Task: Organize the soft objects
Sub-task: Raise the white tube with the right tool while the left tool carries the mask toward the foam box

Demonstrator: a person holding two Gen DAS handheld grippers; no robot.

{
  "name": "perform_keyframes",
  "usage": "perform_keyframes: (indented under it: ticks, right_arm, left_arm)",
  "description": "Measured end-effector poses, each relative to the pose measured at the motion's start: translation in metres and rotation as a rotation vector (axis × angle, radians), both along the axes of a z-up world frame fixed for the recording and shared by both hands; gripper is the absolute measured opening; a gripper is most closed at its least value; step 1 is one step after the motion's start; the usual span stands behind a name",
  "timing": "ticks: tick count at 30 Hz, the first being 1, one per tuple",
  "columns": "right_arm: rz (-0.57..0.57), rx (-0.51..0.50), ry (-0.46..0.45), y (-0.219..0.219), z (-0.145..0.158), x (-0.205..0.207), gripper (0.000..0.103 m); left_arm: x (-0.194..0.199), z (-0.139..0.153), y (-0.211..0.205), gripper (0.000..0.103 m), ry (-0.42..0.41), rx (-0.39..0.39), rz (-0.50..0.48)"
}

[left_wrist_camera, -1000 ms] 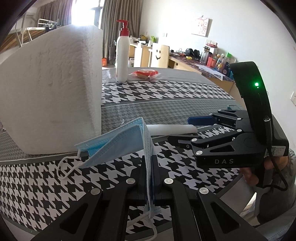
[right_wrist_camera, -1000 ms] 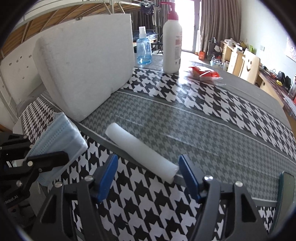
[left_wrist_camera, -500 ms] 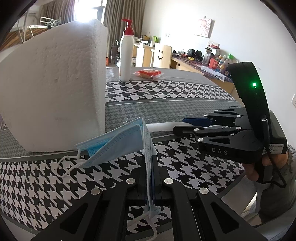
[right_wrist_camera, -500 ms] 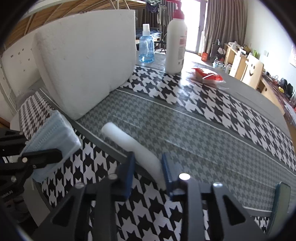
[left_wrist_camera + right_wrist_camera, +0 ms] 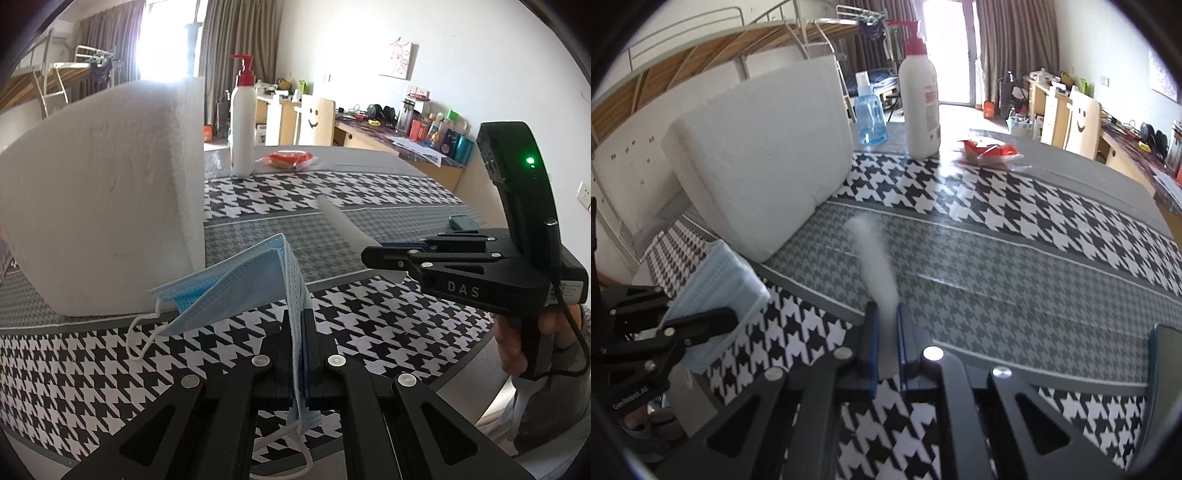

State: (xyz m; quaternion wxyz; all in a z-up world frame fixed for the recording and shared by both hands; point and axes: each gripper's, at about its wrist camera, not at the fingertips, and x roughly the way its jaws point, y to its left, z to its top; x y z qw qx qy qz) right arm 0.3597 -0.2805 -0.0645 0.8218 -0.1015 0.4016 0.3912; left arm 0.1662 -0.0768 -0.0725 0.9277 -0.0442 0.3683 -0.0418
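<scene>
- Left tongs (image 5: 299, 354): clamped on a stack of blue masks (image 5: 255, 280), held by one edge, off the counter (image 5: 369, 325). Stack fans open at the far end; ear loops dangle.
- Right tongs (image 5: 886, 332): closed on the near end of a white foam roll (image 5: 873, 258), squeezing it narrow. Roll sticks out forward over the counter, lifted.
- Risk: masks are held only at the edge, so an outer one could slip out, or a loop could snag on the foam block (image 5: 103, 192) just beside it.
- Risk: roll is gripped at one end and is soft, so it may droop, pivot or pull free on a fast swing. Its tip could clip the block or the pump bottle (image 5: 919, 92).
- Risk: both tongs are near each other, so loads could collide.
- Left view only: right tongs side-on (image 5: 391, 254), roll angling up and away (image 5: 340, 221), hand on the handle.
- Right view only: blue spray bottle (image 5: 870, 114) behind the block; how flat the roll is pinched. Roll looks blurred there.
- Both: red packet (image 5: 988, 149) far back.
</scene>
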Motion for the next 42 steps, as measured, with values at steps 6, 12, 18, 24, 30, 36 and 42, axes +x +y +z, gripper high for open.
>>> perform_keyframes:
  ticks: [6,12,18,24,30,36,42]
  right_arm:
    - [-0.032,0.043,-0.023,-0.009,0.009,-0.011,0.011]
    - [-0.069,0.084,-0.042,-0.018,0.019,-0.021,0.011]
    - [-0.129,0.141,-0.042,-0.028,0.028,-0.027,0.011]
    - [-0.183,0.165,-0.069,-0.033,0.034,-0.038,0.011]
    - [-0.206,0.184,-0.1,-0.034,0.039,-0.055,0.011]
    - [-0.242,0.206,-0.126,-0.036,0.046,-0.06,0.011]
    - [-0.275,0.221,-0.159,-0.04,0.057,-0.062,0.011]
  left_arm:
    - [-0.003,0.007,-0.005,0.003,-0.023,0.011,-0.026]
    - [-0.005,0.015,-0.012,0.003,-0.043,0.012,-0.071]
    - [-0.005,0.021,-0.016,0.003,-0.059,0.014,-0.129]
    - [-0.007,0.028,-0.013,0.003,-0.084,0.021,-0.16]
    - [-0.017,0.032,-0.011,0.003,-0.112,0.035,-0.177]
    - [-0.018,0.041,-0.01,0.003,-0.144,0.038,-0.195]
    - [-0.016,0.048,-0.009,0.003,-0.176,0.044,-0.204]
